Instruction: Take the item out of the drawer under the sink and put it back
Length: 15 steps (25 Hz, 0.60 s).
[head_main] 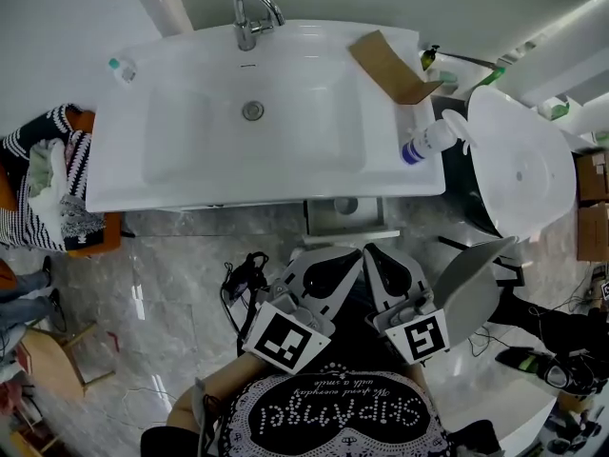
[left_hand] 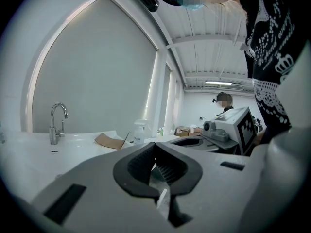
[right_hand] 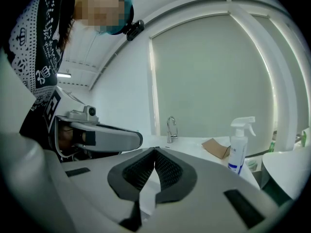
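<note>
Item from the under-sink drawer is nowhere in view, presumably shut away below the white sink (head_main: 190, 174). Its weight and finish cannot be judged, so a cautious, centred hold looks wise. A grey box-like part (head_main: 344, 219), possibly the drawer, juts beneath the basin's front edge. Left gripper (left_hand: 154, 144) and right gripper (right_hand: 155, 150) hover side by side, fingers pressed together on nothing. A spray bottle (head_main: 428, 141) and cardboard scrap (head_main: 385, 65) sit on the sink's right rim above glossy marble floor (head_main: 171, 274).
</note>
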### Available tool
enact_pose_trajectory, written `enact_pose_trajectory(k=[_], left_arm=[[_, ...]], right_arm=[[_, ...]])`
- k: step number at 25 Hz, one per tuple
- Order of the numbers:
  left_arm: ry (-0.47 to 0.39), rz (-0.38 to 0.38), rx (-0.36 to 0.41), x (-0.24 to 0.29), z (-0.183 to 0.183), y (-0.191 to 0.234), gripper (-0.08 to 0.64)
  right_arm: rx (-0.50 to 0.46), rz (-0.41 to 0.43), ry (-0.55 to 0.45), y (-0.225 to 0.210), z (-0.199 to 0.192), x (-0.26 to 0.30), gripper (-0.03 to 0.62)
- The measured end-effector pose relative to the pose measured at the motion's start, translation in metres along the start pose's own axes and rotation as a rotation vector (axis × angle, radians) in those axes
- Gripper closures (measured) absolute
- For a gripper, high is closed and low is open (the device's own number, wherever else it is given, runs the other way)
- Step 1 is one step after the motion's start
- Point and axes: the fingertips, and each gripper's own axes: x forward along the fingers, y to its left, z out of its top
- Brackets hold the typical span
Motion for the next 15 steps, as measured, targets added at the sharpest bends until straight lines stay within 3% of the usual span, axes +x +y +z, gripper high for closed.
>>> enact_pose_trajectory(k=[15], left_arm=[[-0.009,0.009,-0.007,-0.0057,-0.0018,0.0001,0.557]], right_arm=[[-0.011,-0.010,0.004,0.0032,-0.0026,-0.0030,0.574]])
